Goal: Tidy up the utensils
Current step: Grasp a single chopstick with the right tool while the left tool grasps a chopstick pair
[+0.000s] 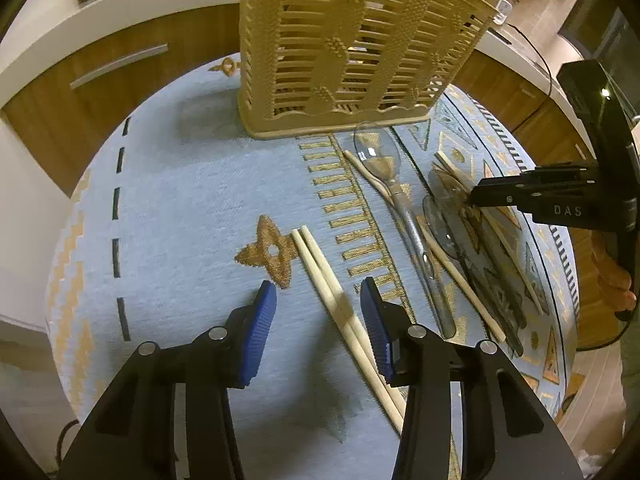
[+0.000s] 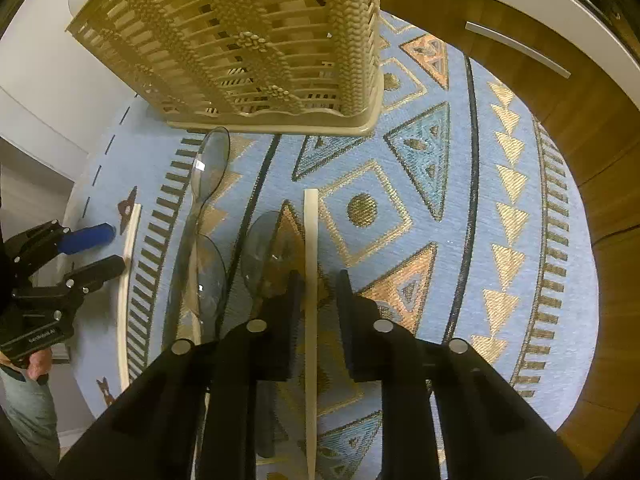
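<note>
- Your left gripper (image 1: 318, 300) points down at the table (image 1: 192, 208), which carries a pale blue patterned cloth.
- Its blue fingers (image 1: 260, 332) stand apart on either side of a pair of chopsticks (image 1: 332, 292). The pair lies flat on the cloth, side by side, nearer the right finger. The pads do not press on it.
- Your right gripper (image 2: 318, 280) also points down, over the cluster of utensils on the patterned side of the cloth.
- Its black fingers (image 2: 294, 300) are set close on both sides of a single chopstick (image 2: 311, 232). A small gap still shows at the right finger; I cannot tell whether the left finger touches it. The stick lies flat.
- A clear spoon (image 2: 272, 252) lies just left of that stick, with its bowl partly under the left finger.
- A second clear spoon (image 2: 210, 168) lies further left, its bowl near the basket (image 2: 248, 48).
- The basket, a beige slotted holder, stands upright at the far edge of the cloth, beyond both grippers.
- Another chopstick (image 1: 368, 178) passes under the clear spoon near the basket in the left view.
- Wood-fronted drawers (image 1: 100, 80) lie behind the table.
</note>
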Available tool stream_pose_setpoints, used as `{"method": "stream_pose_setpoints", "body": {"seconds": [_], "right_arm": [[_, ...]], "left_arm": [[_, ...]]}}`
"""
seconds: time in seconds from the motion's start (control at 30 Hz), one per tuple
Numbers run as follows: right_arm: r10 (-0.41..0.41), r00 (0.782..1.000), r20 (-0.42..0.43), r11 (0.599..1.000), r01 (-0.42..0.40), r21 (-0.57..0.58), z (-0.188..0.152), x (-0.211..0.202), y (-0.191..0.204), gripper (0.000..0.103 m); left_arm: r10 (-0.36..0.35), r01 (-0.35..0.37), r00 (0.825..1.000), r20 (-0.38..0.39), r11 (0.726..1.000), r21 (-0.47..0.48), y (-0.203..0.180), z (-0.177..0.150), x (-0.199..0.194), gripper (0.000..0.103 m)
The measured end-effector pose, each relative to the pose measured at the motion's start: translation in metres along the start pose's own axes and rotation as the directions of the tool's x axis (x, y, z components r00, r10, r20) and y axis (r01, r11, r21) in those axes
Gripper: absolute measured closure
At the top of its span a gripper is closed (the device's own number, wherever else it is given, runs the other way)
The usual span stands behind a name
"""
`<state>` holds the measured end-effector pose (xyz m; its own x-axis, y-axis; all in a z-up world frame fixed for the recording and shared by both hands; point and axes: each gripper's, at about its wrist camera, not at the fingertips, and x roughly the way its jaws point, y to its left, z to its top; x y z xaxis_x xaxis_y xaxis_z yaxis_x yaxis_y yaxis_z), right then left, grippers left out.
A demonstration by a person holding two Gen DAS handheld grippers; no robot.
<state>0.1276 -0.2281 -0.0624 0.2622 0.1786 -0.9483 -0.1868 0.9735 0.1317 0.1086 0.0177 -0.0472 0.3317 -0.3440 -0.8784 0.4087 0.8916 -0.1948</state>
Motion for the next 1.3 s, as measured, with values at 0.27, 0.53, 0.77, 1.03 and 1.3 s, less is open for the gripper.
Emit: {"method": "stream_pose_setpoints", "body": {"seconds": [0.27,0.53,0.77,1.03,1.3], "right_arm": [[-0.056,0.998,-0.021,0.997,0.055,-0.048,0.007,0.008,0.017,0.088],[-0.125,0.991,-0.036,0.986,0.12,-0.116,0.011,0.015,0.037,0.089],[-0.136,0.99,-0.037,0.982,0.13,-0.136,0.007,0.017,0.054,0.098],[-0.041,0.998,-0.039,0.995,0.037,-0.095,0.005,0.006,0.026,0.099],[0.084,0.986,0.141,0.993,-0.071,-0.091,-0.016,-0.051,0.003,0.099]], "left_arm": [[0.025,-0.024,0.999,-0.044,1.0,0.016,-0.005,0.003,0.003,0.061],[0.166,-0.156,0.981,-0.104,0.983,0.096,-0.027,0.015,0.018,0.061],[0.214,-0.196,0.961,-0.177,0.974,0.112,-0.041,0.027,0.024,0.074],[0.205,-0.196,0.964,-0.168,0.978,0.069,-0.053,0.028,0.024,0.093],[0.089,-0.088,0.994,0.064,0.996,-0.019,-0.053,0.021,-0.029,0.095]]}}
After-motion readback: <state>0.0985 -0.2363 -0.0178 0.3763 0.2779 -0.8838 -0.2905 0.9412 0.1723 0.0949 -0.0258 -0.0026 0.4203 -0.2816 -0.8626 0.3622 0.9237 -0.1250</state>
